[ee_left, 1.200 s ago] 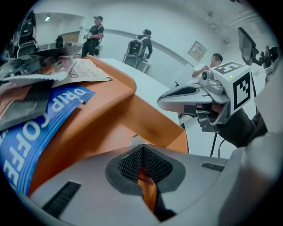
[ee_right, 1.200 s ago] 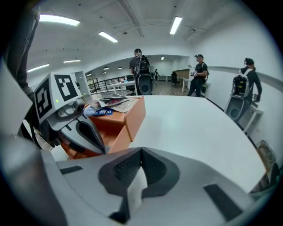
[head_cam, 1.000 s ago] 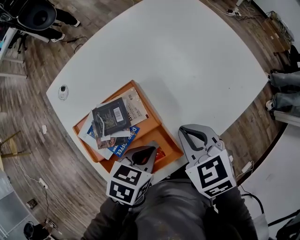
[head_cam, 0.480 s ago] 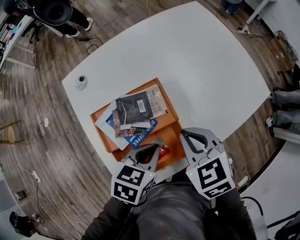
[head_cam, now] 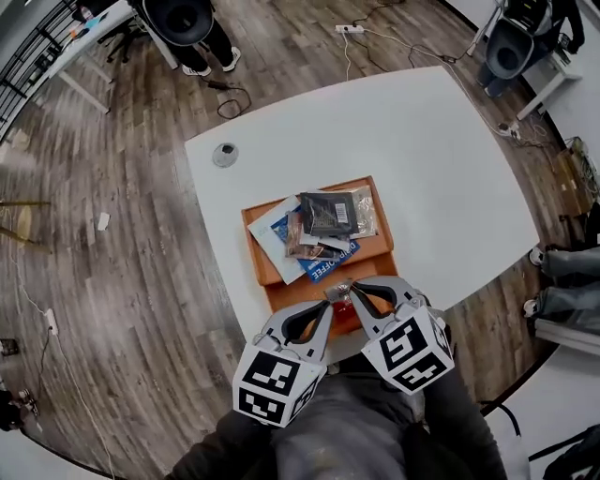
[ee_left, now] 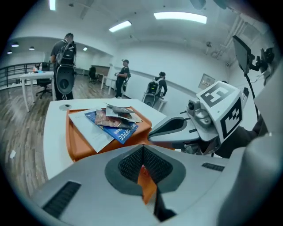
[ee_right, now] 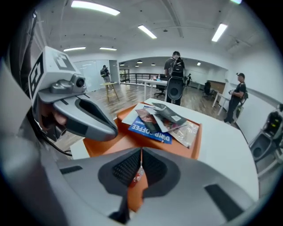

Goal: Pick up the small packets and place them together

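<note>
Spreading across most of the head view, a white table stands on a wood-plank floor, with a black office chair beyond its far corner and a power strip lying on the boards. An orange tray sits by the table's near edge. The small packets lie heaped in its far compartment. A red packet shows in the near compartment, just under the two gripper tips. The left gripper has its jaws closed together on nothing. The right gripper is likewise closed; whether it pinches the red packet I cannot tell. A small grey round object rests near the table's far left corner
</note>
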Action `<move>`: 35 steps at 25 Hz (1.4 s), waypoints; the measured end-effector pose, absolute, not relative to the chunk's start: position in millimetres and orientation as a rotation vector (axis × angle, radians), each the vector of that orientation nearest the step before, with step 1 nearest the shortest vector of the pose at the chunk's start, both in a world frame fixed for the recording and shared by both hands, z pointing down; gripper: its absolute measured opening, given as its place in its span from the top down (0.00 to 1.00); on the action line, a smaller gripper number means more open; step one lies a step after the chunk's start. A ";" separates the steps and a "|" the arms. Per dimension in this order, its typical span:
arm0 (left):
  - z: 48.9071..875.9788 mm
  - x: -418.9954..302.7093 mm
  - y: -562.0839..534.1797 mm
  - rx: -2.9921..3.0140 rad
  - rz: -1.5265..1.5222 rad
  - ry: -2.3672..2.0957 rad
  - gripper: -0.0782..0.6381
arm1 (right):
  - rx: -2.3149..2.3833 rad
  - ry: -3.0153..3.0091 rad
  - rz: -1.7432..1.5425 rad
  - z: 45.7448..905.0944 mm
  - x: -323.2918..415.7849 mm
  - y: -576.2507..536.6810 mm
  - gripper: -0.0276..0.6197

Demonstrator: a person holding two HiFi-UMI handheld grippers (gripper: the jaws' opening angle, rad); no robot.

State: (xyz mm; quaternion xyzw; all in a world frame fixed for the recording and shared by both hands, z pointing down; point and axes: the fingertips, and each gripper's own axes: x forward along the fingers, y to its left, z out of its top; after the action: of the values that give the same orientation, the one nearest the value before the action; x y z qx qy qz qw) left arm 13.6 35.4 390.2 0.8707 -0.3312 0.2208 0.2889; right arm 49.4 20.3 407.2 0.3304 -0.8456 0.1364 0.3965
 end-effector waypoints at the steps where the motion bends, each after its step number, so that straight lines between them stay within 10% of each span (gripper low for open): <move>1: 388.4 8.2 38.3 2.320 0.576 -0.900 0.90 | 0.813 -2.139 0.335 408.5 43.4 21.7 0.95; 12: 386.3 -33.6 36.4 2.246 0.488 -1.042 0.90 | 0.600 -2.024 0.390 451.0 25.2 36.3 0.65; 27: 408.1 -29.3 17.6 2.213 0.521 -0.987 0.90 | 0.529 -1.889 0.442 484.9 23.7 26.6 0.61; 35: 411.4 -32.1 23.0 2.212 0.523 -0.965 0.90 | 0.560 -1.886 0.435 484.6 25.2 26.4 0.77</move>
State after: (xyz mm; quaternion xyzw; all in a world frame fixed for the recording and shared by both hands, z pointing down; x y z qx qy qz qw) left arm -32.1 23.0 411.4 0.8457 -0.3687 0.2000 0.3298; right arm 25.2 26.4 484.6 0.2351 -0.7914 0.1823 0.5340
